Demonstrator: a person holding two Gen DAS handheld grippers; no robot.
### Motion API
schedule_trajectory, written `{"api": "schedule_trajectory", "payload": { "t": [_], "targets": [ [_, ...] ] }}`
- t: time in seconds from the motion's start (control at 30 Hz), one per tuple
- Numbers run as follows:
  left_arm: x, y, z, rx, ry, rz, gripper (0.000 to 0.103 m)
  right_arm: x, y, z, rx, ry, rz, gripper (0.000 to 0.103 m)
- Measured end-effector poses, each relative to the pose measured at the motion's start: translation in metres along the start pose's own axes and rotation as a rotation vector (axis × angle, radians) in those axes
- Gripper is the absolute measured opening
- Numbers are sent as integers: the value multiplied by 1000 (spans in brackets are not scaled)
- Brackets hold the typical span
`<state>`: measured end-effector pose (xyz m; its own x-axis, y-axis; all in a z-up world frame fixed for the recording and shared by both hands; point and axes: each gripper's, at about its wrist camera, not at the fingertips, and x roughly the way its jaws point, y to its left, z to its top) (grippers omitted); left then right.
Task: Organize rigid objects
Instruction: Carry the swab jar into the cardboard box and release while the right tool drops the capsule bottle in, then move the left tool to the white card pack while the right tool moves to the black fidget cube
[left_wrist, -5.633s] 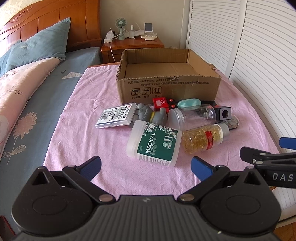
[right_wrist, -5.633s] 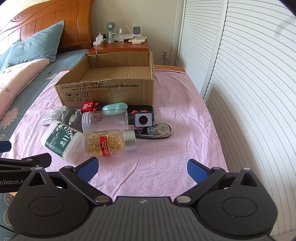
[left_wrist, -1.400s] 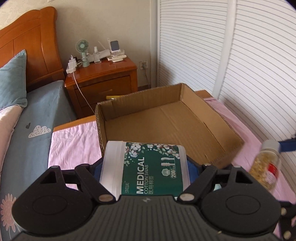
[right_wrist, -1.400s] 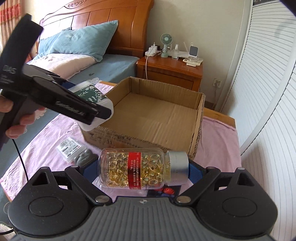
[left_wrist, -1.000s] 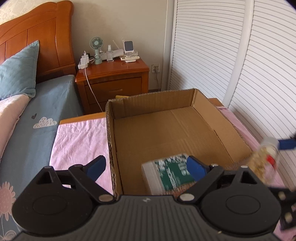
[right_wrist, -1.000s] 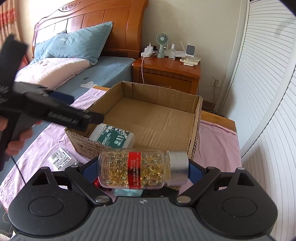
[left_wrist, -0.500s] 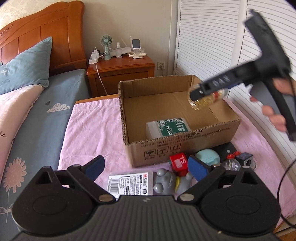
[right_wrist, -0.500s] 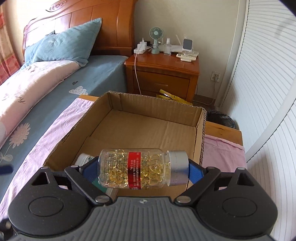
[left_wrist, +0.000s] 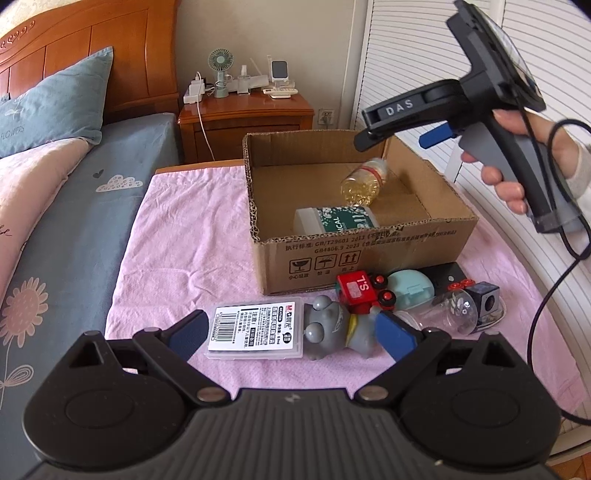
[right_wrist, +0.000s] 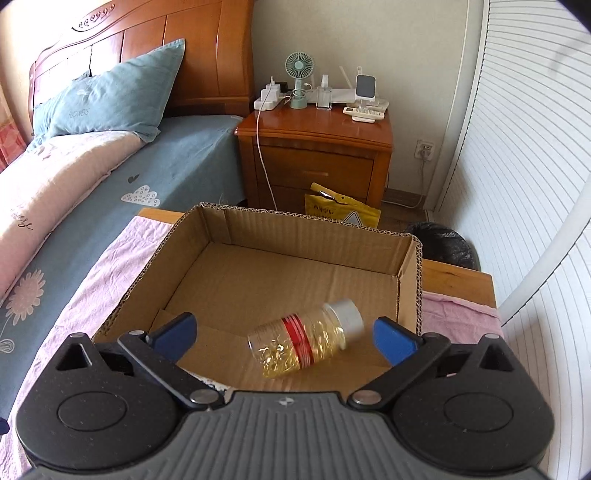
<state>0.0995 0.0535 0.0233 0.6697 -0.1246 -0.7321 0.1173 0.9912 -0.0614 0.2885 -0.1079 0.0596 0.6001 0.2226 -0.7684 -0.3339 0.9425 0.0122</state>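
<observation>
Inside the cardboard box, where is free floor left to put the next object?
In the cardboard box, the floor is bare along the far wall and left side. The near part is crowded: the capsule bottle near the right wall, the cotton swab box against the front wall.

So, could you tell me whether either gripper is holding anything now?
Nothing: both the left gripper and right gripper are open, with the capsule bottle loose over the box.

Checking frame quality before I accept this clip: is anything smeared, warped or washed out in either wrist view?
Right wrist view: the capsule bottle is motion-smeared, its red band doubled, while the cardboard box is sharp. Left wrist view: the same bottle is soft, the other items are crisp, and the louvred doors are washed out. Both views bow straight lines, with dark corners.
</observation>
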Motion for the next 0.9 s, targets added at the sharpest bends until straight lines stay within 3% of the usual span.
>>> {"api": "schedule_trajectory", "payload": {
  "t": [0.47,0.6,0.73,0.9],
  "targets": [
    [-25,-2,-4,54,19,86,99,-55,-3,-48,-9,-44,-12,103],
    [-19,2,-16,21,2,96,101,-63,-5,-72,26,-45,13,103],
    [-5,6,-28,-26,35,96,101,-66,-3,-98,41,-38,21,103],
    [5,6,-37,-32,55,105,101,-59,-1,-121,38,-16,-36,103]
  ]
}}
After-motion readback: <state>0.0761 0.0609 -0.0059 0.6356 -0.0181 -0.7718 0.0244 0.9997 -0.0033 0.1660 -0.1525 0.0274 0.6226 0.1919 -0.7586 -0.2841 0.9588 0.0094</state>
